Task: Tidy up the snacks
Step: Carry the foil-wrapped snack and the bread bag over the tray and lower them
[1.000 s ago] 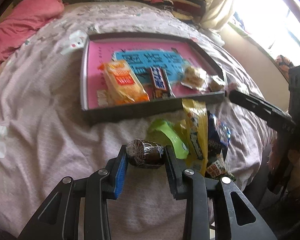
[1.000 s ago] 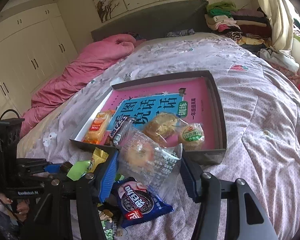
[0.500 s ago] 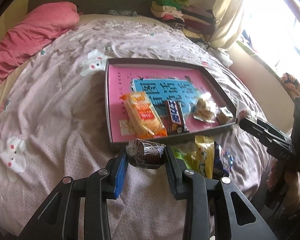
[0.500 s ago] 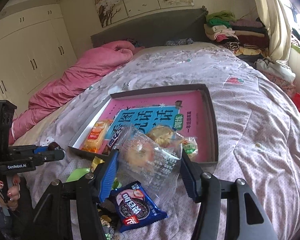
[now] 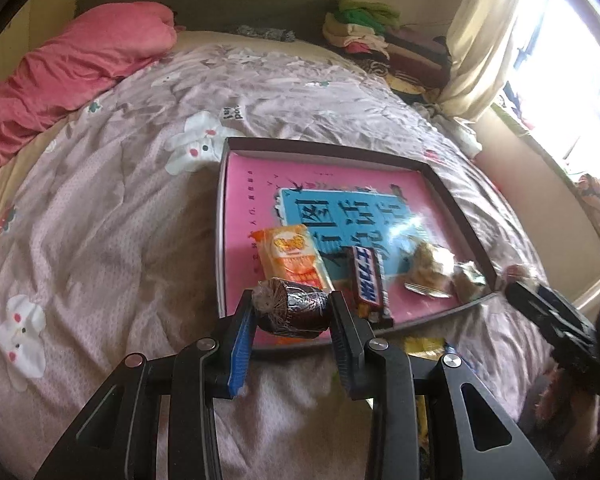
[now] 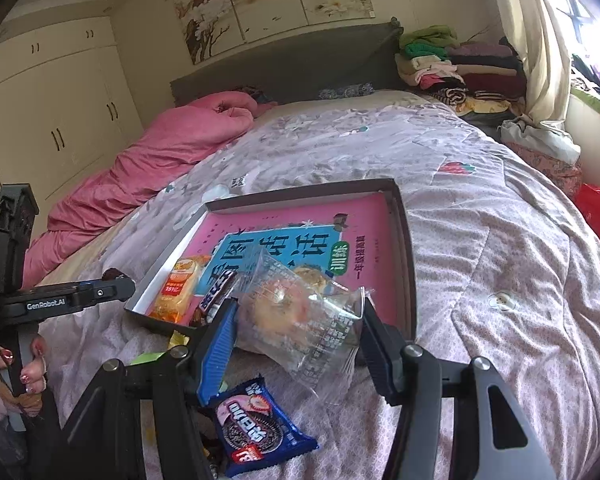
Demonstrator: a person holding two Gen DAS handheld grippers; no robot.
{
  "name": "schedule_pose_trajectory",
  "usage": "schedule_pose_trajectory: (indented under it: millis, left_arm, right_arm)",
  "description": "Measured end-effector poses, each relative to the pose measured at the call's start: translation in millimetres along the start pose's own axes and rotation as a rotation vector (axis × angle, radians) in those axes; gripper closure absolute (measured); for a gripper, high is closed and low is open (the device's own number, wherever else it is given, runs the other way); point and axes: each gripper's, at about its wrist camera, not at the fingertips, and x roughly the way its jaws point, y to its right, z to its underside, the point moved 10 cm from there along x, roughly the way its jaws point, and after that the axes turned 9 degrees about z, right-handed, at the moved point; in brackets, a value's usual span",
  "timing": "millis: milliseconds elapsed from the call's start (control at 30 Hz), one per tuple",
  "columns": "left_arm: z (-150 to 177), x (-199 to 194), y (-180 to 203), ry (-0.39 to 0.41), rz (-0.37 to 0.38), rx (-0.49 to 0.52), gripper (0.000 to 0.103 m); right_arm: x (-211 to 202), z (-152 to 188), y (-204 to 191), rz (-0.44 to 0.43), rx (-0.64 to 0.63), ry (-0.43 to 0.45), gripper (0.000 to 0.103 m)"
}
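While both grippers hold snacks over the bed, the left gripper (image 5: 292,312) has its jaws pinching a brown chocolate cake roll (image 5: 291,313) in clear wrap, hanging just above the near rim of the tray (image 5: 221,216). Right gripper (image 6: 296,320) jaws clamp a clear-wrapped round pastry (image 6: 288,312), wrapper crinkled between the pads, hovering over the tray's near edge.

Below the right gripper, on the quilt (image 6: 500,264), lies a blue Oreo pack (image 6: 256,428); next to it a green wrapper (image 6: 150,357) and a yellow wrapper (image 6: 178,338), partly hidden by the fingers.

Tray sits on the quilt, dark rim, pink and blue book cover (image 5: 340,208) as its floor. Inside, along the near edge: orange cracker pack (image 5: 290,256) at left, Snickers bar (image 5: 368,280) just beside it, then a clear-wrapped pastry (image 5: 430,270) and a small wrapped cake (image 5: 468,280) toward the right corner. Far half of the tray holds only the book cover.

Left hand (image 6: 4,376) with red nails grips the left handle, seen from the right wrist.

Further back: pink duvet (image 6: 172,152) bunched at the head, dark headboard (image 6: 284,68), folded clothes stack (image 6: 456,60), white wardrobe (image 6: 48,108), curtain (image 5: 484,40) by the bright window.
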Motion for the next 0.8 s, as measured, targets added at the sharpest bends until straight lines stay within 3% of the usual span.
schedule_pose_trajectory:
  millis: [200, 367, 800]
  left_arm:
    - [-4.9, 14.1, -8.7, -0.009, -0.093, 0.051, 0.067]
    - [-4.4, 22.1, -10.9, -0.021, -0.121, 0.069, 0.067]
    - [0.8, 37.2, -7.9, -0.045, -0.071, 0.027, 0.067]
  right_arm:
    - [0.6, -4.9, 7.4, 0.013, 0.019, 0.011, 0.044]
    - [2.7, -8.8, 13.1, 0.027, 0.031, 0.015, 0.044]
    - [20.4, -26.3, 34.9, 0.081, 0.074, 0.025, 0.044]
